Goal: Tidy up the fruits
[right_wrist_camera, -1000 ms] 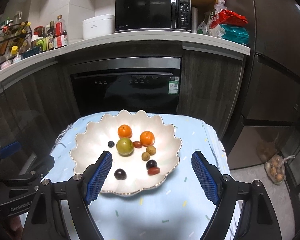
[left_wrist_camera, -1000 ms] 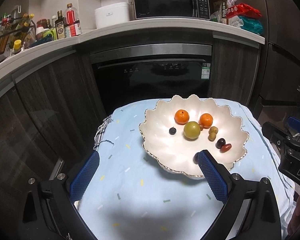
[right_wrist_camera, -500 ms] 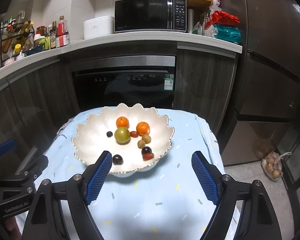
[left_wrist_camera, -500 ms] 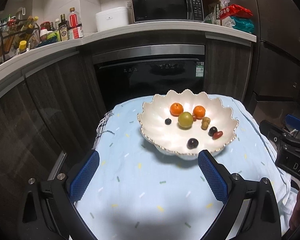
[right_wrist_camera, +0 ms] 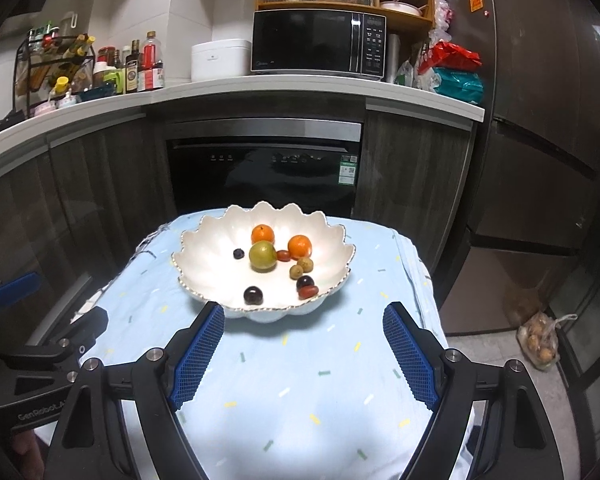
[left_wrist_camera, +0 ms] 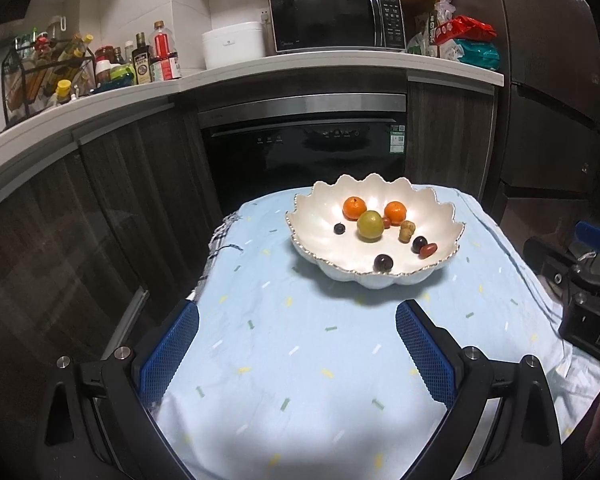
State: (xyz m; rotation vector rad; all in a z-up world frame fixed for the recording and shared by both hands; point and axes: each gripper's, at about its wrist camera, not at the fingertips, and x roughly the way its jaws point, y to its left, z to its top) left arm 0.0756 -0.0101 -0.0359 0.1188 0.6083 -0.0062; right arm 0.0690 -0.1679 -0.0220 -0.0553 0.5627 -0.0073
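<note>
Your left gripper point(left_wrist_camera: 296, 344) and right gripper point(right_wrist_camera: 303, 346) both gape empty, blue ridged pads over speckled pale-blue cloth point(left_wrist_camera: 300, 360). Beyond them sits the scalloped glossy white bowl point(right_wrist_camera: 204, 256), cradling round fruits point(right_wrist_camera: 262, 255).

Both tools pulled back from bowl point(left_wrist_camera: 440, 216); left tool point(left_wrist_camera: 296, 350), right tool point(right_wrist_camera: 300, 350) now clear of rim.

Dim kitchen: dark cabinets point(right_wrist_camera: 416, 184), microwave point(right_wrist_camera: 320, 44), probably fridge point(right_wrist_camera: 548, 120).
</note>
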